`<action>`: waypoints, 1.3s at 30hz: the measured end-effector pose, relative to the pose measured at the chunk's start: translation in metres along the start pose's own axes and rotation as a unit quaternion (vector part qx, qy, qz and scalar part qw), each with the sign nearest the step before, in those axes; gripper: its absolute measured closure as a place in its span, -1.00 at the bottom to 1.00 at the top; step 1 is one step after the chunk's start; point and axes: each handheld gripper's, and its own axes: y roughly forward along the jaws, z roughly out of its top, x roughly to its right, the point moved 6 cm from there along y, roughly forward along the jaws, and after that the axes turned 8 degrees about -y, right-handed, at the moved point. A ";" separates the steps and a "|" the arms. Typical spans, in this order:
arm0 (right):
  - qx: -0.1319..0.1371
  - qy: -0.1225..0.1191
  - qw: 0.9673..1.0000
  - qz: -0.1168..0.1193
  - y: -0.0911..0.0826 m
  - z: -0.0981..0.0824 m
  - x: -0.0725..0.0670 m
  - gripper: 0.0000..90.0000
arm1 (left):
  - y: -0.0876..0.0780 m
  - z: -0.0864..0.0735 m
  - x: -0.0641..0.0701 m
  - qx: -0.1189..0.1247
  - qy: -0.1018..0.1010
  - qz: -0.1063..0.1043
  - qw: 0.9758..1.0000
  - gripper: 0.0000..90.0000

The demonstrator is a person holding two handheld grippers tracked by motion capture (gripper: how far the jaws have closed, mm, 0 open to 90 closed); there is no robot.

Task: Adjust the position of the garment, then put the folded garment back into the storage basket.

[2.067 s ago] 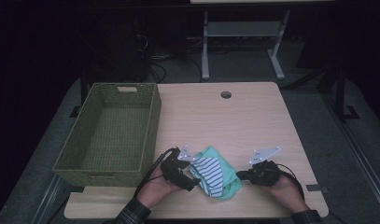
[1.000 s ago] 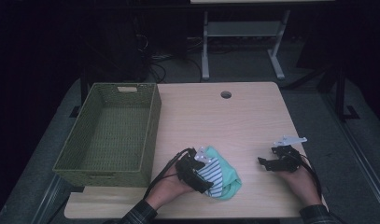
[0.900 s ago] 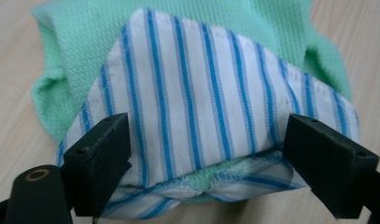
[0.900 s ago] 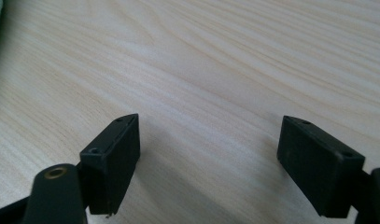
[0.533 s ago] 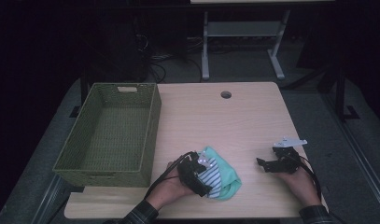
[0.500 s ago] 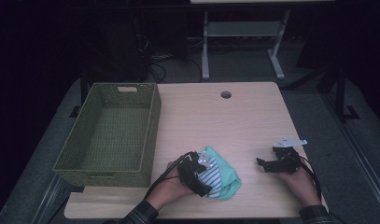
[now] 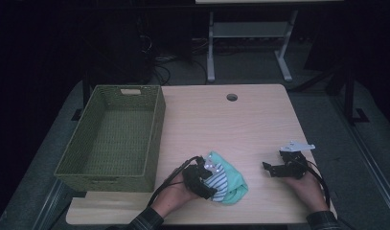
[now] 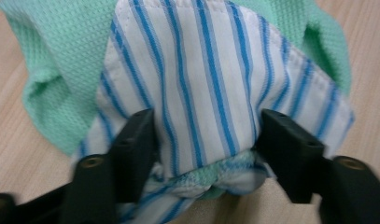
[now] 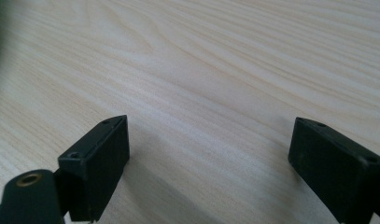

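Your left gripper (image 7: 205,179) sits low in the frame, just left of centre in the high view, and its jaws have just been closing around the folded cloth bundle (image 7: 227,180), which lies on the table (image 7: 221,124) near the bottom edge. In the left gripper view the striped cloth (image 8: 211,88) bulges up between the two black jaws, with the green cloth (image 8: 61,70) wrapped behind and beside it; both jaws press into the fabric, so I judge the grip as made, though it is fresh and the bundle is soft. Compared with the frames from half a second and a second ago, the bundle is in much the same spot and your left hand has not shifted; what differs is the jaws, which stood wide then and now pinch the cloth. Your right gripper (image 7: 280,168) rests at the lower right of the high view, well apart from the bundle, where it already was a second ago, after drawing away from the cloth it was beside two seconds back. Its jaws stand apart with nothing but bare wood between them in the right gripper view. The green woven basket (image 7: 113,132) waits empty at the left of the frame, near your left hand. That suggests the next step is likely to lift the bundle and carry it left into the basket; watch that both layers come up together.
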 end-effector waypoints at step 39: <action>0.000 0.003 1.000 -0.004 0.000 0.000 0.000 -0.74 | -0.030 0.019 -0.008 0.037 -0.031 -0.058 0.997 0.58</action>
